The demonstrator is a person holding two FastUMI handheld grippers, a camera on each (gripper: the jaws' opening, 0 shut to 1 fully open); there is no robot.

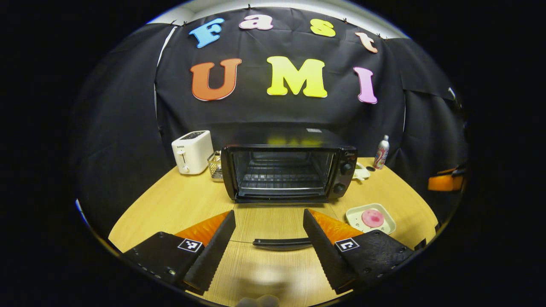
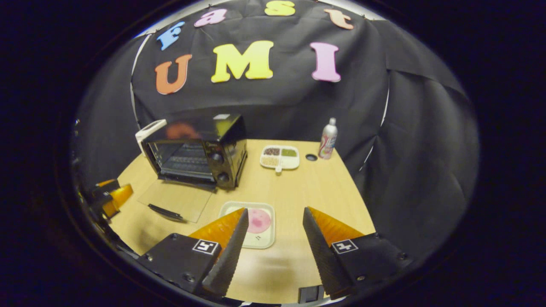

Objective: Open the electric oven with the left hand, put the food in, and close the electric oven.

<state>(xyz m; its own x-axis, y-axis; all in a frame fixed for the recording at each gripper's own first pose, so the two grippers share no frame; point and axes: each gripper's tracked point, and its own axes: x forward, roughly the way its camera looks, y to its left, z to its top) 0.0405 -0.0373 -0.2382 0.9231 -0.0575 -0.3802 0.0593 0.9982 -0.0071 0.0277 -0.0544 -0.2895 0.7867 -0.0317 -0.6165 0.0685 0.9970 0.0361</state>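
Note:
The black electric oven (image 1: 288,166) (image 2: 200,151) stands at the back of the wooden table with its glass door (image 1: 273,221) (image 2: 175,198) folded down flat. The door's handle (image 1: 281,243) lies on the table between my left gripper's fingers. My left gripper (image 1: 268,212) is open and touches nothing; it also appears at the left edge of the right gripper view (image 2: 106,196). A pink round food (image 1: 372,217) (image 2: 259,220) sits on a white square plate (image 1: 352,213) (image 2: 230,209) right of the oven. My right gripper (image 2: 275,209) hovers open just right of that plate, empty.
A white toaster (image 1: 192,151) and a wire rack (image 1: 214,165) stand left of the oven. A spray can (image 1: 381,152) (image 2: 327,138), a small black cap (image 2: 311,157) and a divided tray of foods (image 2: 279,156) sit at the back right. Black cloth walls surround the table.

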